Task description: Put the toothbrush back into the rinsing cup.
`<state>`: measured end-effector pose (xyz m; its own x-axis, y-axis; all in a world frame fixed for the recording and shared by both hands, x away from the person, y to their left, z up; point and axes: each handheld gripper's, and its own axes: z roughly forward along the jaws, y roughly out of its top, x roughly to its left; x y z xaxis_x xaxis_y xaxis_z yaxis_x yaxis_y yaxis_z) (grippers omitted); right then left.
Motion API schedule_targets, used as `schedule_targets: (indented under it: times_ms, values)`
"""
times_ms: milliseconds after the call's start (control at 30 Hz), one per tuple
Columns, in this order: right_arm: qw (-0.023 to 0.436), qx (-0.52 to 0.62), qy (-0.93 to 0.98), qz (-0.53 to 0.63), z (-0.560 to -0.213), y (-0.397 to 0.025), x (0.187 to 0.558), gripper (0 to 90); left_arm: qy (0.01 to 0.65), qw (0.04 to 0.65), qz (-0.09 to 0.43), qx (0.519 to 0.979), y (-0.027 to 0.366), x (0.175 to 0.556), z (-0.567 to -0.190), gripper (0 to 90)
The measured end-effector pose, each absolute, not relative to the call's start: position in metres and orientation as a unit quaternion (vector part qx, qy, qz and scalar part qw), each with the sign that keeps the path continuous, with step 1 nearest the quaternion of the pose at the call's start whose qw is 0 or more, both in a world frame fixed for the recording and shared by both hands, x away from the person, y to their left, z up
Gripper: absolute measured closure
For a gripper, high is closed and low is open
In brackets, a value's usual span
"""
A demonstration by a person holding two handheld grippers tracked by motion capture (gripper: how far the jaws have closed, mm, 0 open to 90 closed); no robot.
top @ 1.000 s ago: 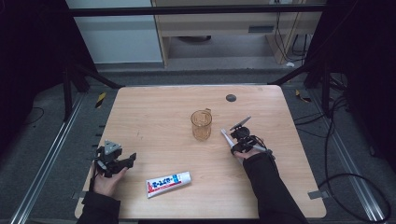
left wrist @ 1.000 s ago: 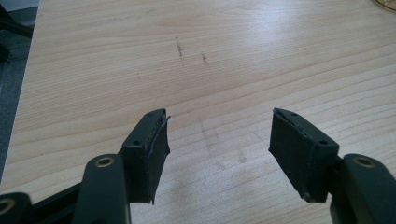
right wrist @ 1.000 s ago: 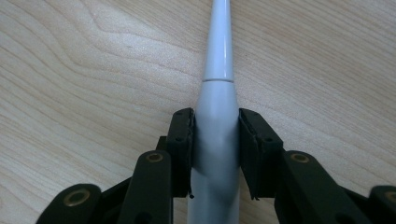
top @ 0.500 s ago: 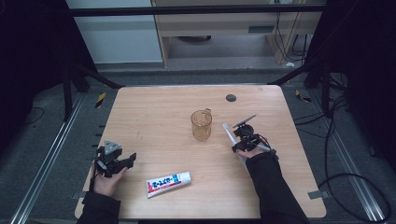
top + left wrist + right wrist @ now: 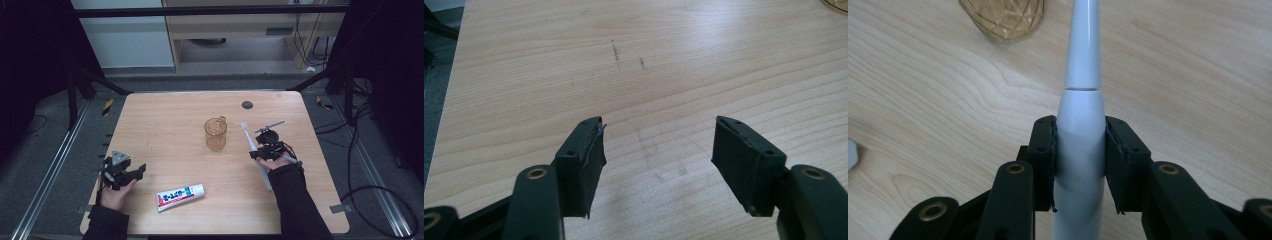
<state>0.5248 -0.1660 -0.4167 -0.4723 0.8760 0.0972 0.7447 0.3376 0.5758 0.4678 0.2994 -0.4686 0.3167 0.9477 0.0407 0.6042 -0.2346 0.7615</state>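
A white electric toothbrush (image 5: 251,145) (image 5: 1082,100) is held off the table, its head pointing away toward the far side. My right gripper (image 5: 260,152) (image 5: 1079,145) is shut on its thick body. An amber glass mug (image 5: 215,133) (image 5: 1003,17) stands at the table's middle, just left of the toothbrush. A white toothpaste tube (image 5: 180,196) lies near the front edge. At the front left my left gripper (image 5: 136,171) (image 5: 659,150) hovers open over bare wood, nothing between its jaws.
The wooden table (image 5: 165,120) has a small dark round disc (image 5: 247,105) near its far edge. A slim grey rod (image 5: 270,126) sticks out just behind the right gripper. Dark floor, rails and cables surround the table.
My right gripper has tilted the toothbrush more upright and shifted it slightly toward the mug. The left gripper and the toothpaste tube have stayed put.
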Motion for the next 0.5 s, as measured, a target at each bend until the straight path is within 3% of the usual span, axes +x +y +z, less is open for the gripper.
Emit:
schedule_targets:
  times_ms: [500]
  values:
    - [0.187,0.498,0.742,0.408,-0.387,-0.176,0.513,67.4,0.522,0.334,0.262,0.74,0.299,0.467,-0.469,36.9]
